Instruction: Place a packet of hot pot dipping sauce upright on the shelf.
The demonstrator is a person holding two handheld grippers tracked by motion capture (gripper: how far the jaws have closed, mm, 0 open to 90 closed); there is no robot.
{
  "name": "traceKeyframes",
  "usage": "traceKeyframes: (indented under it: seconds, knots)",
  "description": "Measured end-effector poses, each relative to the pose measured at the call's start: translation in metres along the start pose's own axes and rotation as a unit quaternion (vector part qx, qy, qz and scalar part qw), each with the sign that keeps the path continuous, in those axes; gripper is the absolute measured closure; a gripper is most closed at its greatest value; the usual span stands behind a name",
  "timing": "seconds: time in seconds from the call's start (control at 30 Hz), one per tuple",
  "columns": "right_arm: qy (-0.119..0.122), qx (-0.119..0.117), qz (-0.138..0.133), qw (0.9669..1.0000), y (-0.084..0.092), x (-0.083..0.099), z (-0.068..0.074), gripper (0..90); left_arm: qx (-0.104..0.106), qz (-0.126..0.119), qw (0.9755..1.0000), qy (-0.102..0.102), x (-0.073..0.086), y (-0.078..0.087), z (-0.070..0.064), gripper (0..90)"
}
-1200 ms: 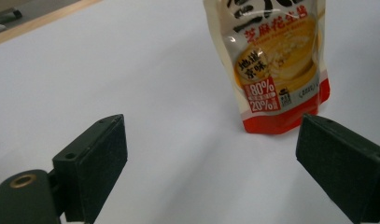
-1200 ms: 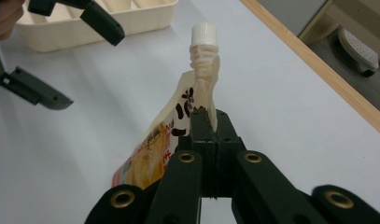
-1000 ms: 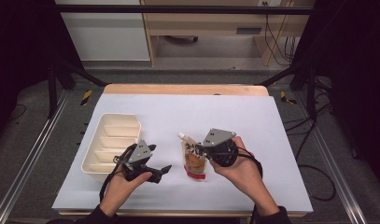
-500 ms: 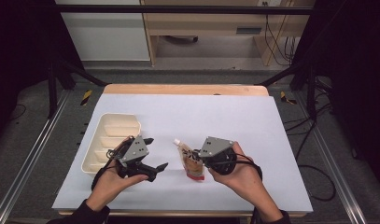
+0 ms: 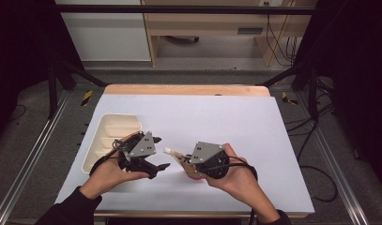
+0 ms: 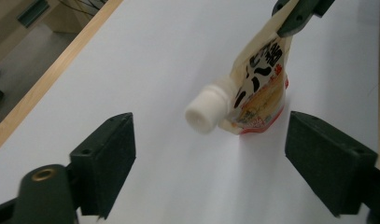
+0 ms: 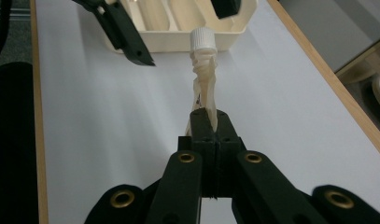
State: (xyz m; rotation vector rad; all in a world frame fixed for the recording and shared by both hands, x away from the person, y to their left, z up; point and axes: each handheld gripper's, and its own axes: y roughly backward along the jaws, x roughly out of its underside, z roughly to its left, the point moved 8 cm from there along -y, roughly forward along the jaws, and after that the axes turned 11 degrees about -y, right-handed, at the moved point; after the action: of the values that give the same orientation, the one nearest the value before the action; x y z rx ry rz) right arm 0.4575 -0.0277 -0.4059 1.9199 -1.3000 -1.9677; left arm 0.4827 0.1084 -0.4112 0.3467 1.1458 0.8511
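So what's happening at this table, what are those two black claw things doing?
A person holds a gripper in each hand. The right gripper is clamped shut on the edge of a spouted pouch with a white cap, holding it up off the white table. The left gripper faces the cap with its jaws apart; they have just been closing a little, nothing touched yet. A cream divided tray sits beside the left hand.

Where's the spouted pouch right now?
High view: the spouted pouch sits near the table's front edge, pinched in the right gripper, its white cap pointing at the open left gripper.
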Motion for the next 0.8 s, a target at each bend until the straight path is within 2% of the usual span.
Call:
traceKeyframes:
  seconds: [0.1, 0.23, 0.37, 0.47, 0.8]
  knots:
    - [0.010, -0.003, 0.001, 0.9999, -0.001, -0.001, 0.003, 90.0, 0.007, 0.004, 0.9999, -0.015, -0.005, -0.004, -0.002, 22.6]
    - [0.011, -0.008, -0.003, 0.9999, -0.001, -0.001, 0.005, 90.0, 0.021, 0.009, 0.9993, -0.031, -0.011, -0.012, -0.004, 28.6]
    - [0.013, -0.011, -0.003, 0.9999, -0.002, -0.002, 0.007, 90.0, 0.026, 0.013, 0.9992, -0.028, -0.013, -0.019, -0.003, 31.4]
    - [0.018, -0.013, -0.005, 0.9997, -0.002, -0.002, 0.009, 90.0, 0.032, 0.017, 0.9989, -0.032, -0.012, -0.023, -0.003, 38.3]
    - [0.016, -0.018, -0.007, 0.9997, -0.002, -0.002, 0.008, 90.0, 0.046, 0.018, 0.9979, -0.041, -0.011, -0.028, -0.003, 56.5]
